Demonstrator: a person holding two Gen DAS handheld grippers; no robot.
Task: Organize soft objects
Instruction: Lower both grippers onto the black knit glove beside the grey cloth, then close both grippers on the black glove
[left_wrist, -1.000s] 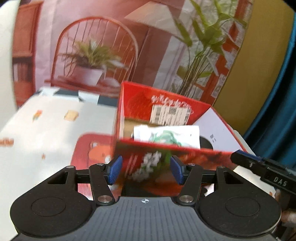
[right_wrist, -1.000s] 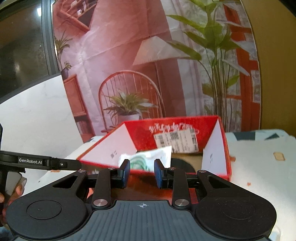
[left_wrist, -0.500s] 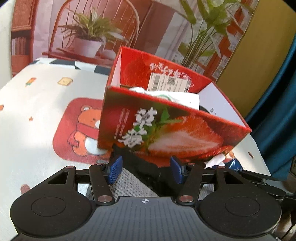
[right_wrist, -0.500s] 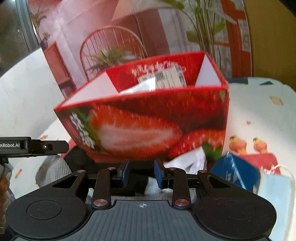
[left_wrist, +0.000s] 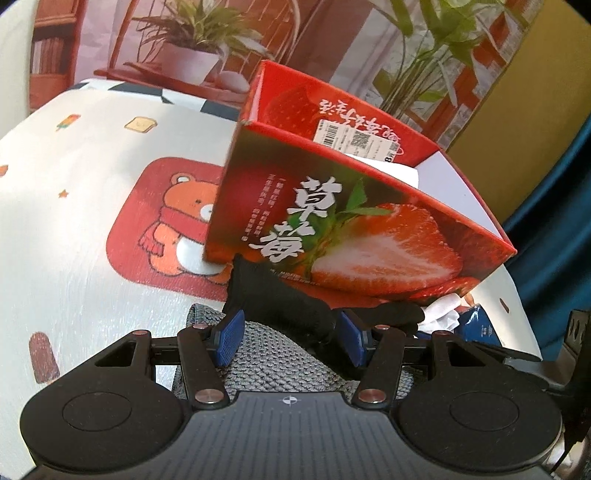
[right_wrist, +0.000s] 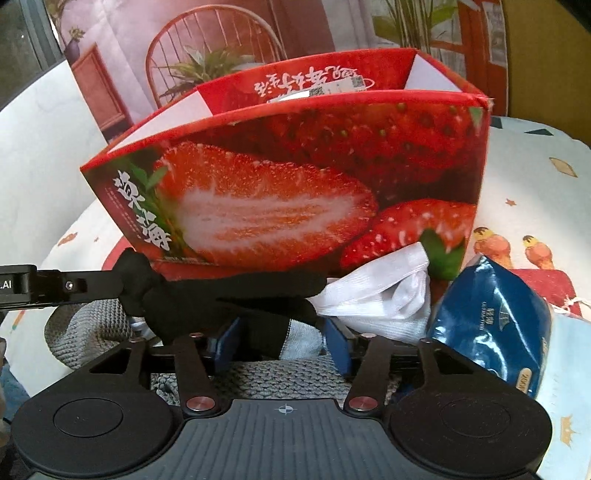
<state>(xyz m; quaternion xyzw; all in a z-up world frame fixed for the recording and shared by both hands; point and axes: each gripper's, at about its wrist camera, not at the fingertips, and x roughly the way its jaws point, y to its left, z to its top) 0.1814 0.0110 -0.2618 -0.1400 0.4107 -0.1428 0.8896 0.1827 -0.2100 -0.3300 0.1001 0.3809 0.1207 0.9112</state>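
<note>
A red strawberry-print box stands open on the table with white packets inside. In front of it lies a pile of soft things: a black cloth, a grey knit piece and a white sock. My left gripper is open low over the grey knit, with the black cloth's edge between its fingers. The jaws of my right gripper are opening around the black cloth and a pale cloth, without pressing on them. The left gripper's finger reaches in from the left.
A shiny blue packet and a pale blue mask lie right of the pile. The tablecloth is white with a red bear patch. A printed backdrop with a chair and plants hangs behind the box.
Both grippers came down from above the box rim to the table in front of the box. The soft pile came into view. The right gripper's fingers moved apart.
</note>
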